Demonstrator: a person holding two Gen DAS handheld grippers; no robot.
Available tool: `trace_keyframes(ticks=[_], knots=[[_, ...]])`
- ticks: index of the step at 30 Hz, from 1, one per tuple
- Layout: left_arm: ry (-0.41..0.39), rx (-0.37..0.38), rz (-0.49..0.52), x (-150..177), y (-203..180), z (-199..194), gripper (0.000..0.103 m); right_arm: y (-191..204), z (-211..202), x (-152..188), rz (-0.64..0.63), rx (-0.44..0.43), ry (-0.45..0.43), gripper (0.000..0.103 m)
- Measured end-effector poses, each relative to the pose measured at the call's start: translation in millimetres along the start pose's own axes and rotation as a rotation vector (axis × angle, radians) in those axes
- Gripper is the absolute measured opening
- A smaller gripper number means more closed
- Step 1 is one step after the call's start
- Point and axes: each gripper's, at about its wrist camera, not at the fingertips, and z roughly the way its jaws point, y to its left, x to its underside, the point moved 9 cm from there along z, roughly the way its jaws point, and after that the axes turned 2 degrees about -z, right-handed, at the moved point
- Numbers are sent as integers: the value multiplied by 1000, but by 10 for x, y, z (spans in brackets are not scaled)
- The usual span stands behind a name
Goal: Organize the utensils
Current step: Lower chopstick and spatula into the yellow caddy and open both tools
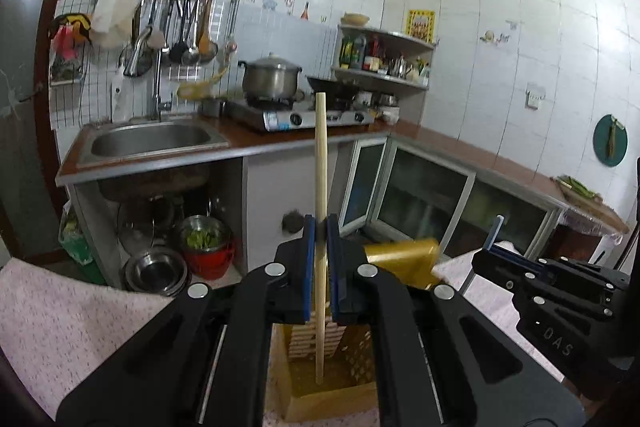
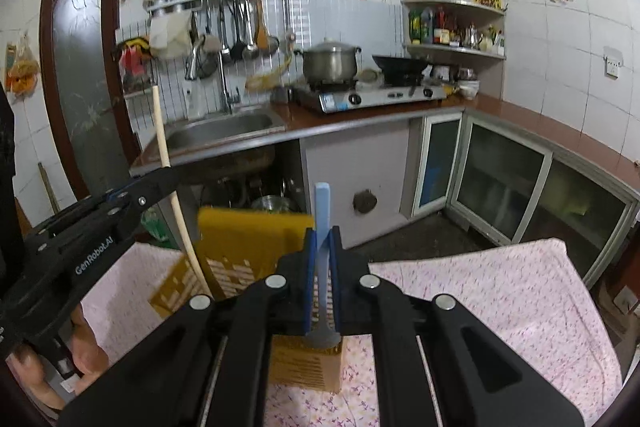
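Observation:
My left gripper is shut on a pale wooden stick held upright, its lower end inside a yellow slatted utensil holder on the pink cloth. My right gripper is shut on a light blue utensil handle, upright, its grey lower end above a yellow holder. In the right wrist view the left gripper holds the stick over a second yellow holder. The right gripper shows at the right of the left wrist view.
A table with a pink floral cloth bears the holders. Beyond stand a counter with a sink, a gas stove with a steel pot, a corner shelf, glass cabinet doors, and bowls under the sink.

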Motion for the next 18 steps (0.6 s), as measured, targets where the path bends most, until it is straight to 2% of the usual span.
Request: trace_keyframes(ticks=[5,7,9,11,13,14,16,17,18], knots=[[44,-9,-12,160,95,36,6,15,104,172,0,-10,33,7],[65,-14,-9,195,111,27,18,26,88,201,12,-27,45,8],[73,-27,-17,202,149,-28,43,21,50,207,16,-20,51,8],[73,-54,-16,166,206,-165,57,22,-61,201,20,-20,52,8],[81,-55,-17,151,232,-312,63,12,-214,215,27,-21,52,10],[91,-60,-10,161,247,-406,68,-3,-285,243,27,-16,53,14],[95,-74,-2,194,296,-605,80,-27,-476,315,23,10,50,53],[99,-87,3,231,340,-726,89,-32,-552,340,18,20,44,57],[107,-98,5,282,384,-832,92,-42,-649,401,6,36,47,57]])
